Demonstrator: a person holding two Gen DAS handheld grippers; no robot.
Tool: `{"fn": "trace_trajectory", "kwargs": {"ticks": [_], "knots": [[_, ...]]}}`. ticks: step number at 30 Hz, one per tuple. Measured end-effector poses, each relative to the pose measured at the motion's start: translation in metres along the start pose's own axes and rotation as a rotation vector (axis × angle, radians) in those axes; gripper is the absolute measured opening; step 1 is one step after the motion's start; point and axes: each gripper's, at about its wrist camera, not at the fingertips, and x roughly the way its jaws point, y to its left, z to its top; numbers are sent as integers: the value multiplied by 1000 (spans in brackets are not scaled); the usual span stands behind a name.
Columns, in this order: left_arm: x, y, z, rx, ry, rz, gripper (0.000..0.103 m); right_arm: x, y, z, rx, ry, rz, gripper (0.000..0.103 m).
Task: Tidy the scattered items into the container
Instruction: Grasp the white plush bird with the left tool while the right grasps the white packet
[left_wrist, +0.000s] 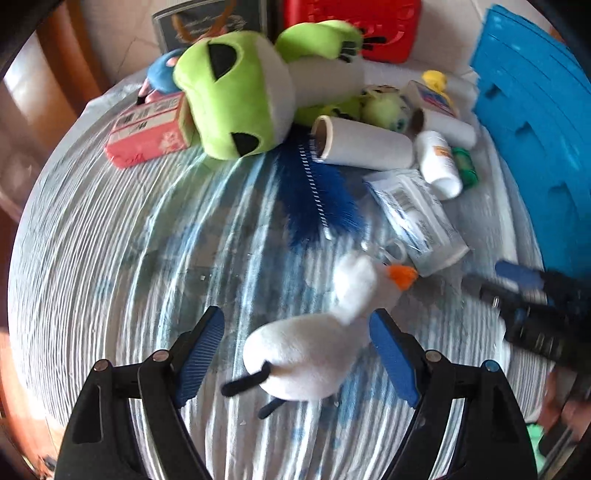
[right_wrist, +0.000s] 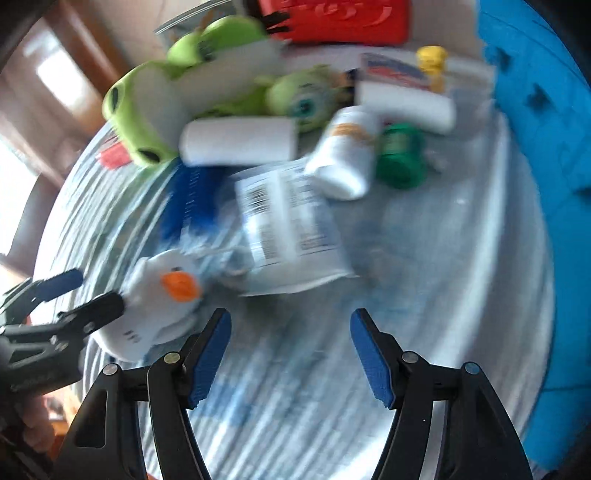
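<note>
A white snowman plush (left_wrist: 314, 347) with an orange nose lies on the striped cloth between the fingers of my left gripper (left_wrist: 297, 332), which is open around it, pads not pressing it. It also shows in the right wrist view (right_wrist: 162, 295) at the left. My right gripper (right_wrist: 290, 325) is open and empty over bare cloth, in front of a white labelled packet (right_wrist: 288, 225). The blue container (left_wrist: 539, 140) stands at the right edge; it also shows in the right wrist view (right_wrist: 539, 147).
Scattered behind: a big green frog plush (left_wrist: 236, 92), a white roll (left_wrist: 365, 144), a blue brush (left_wrist: 314, 192), a white bottle (left_wrist: 439, 162), a green cap (right_wrist: 400, 162), a pink box (left_wrist: 147, 133), a small green plush (left_wrist: 386, 107), a red case (left_wrist: 354, 26).
</note>
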Motion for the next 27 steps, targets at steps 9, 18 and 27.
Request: {"fn": "trace_trajectory", "kwargs": {"ticks": [9, 18, 27], "knots": [[49, -32, 5, 170, 7, 147, 75, -8, -21, -7, 40, 2, -8, 68], [73, 14, 42, -44, 15, 56, 65, 18, 4, 20, -41, -25, -31, 76], [70, 9, 39, -3, 37, 33, 65, 58, 31, 48, -147, 14, -105, 70]]}}
